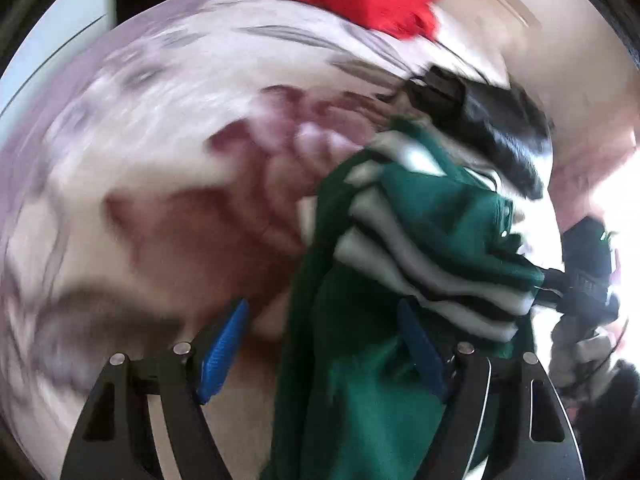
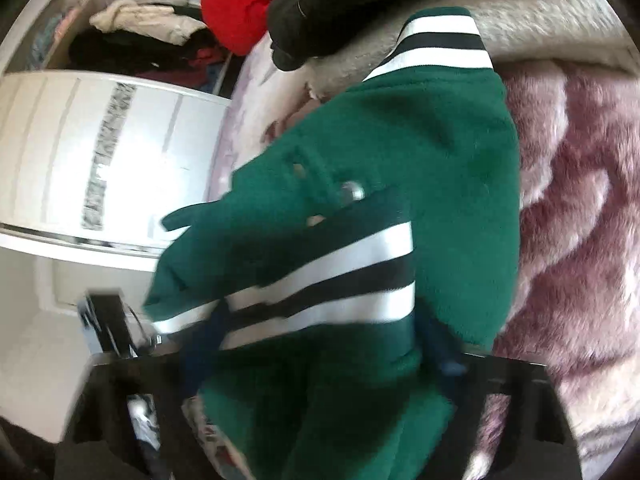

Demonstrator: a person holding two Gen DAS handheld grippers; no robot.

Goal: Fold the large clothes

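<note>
The green jacket [image 2: 400, 152], trimmed with white and black striped ribbing, is shown lifted and bunched above the bed [image 2: 580, 208], which is covered by a pink and white furry blanket; no flat, squared fold is seen anywhere on it. In the right wrist view the striped hem is caught between the two blue fingers [image 2: 436, 344] of the right gripper [image 2: 320, 340], which is judged to be clamped on a thick gather of the cloth, with the body of the jacket hanging forward and a striped cuff or collar raised at the far end. In the left wrist view the left gripper [image 1: 320, 352] is seen with its jaws standing wide: one blue finger [image 1: 224, 352] is bare and clear of the cloth, while the other is partly draped by green fabric, so the jacket is regarded as released, or not yet grasped, on that side. The picture is heavily smeared, and finer contact cannot be told. A red garment [image 2: 236, 4] and a black garment [image 2: 320, 12] are seen lying unfolded at the far edge of the bed, and an open wardrobe [image 2: 120, 40] of loose clothes stands beyond. The task is therefore judged to be at an early stage: the jacket remains to be spread, folded and set down, and the other garments remain untouched.
</note>
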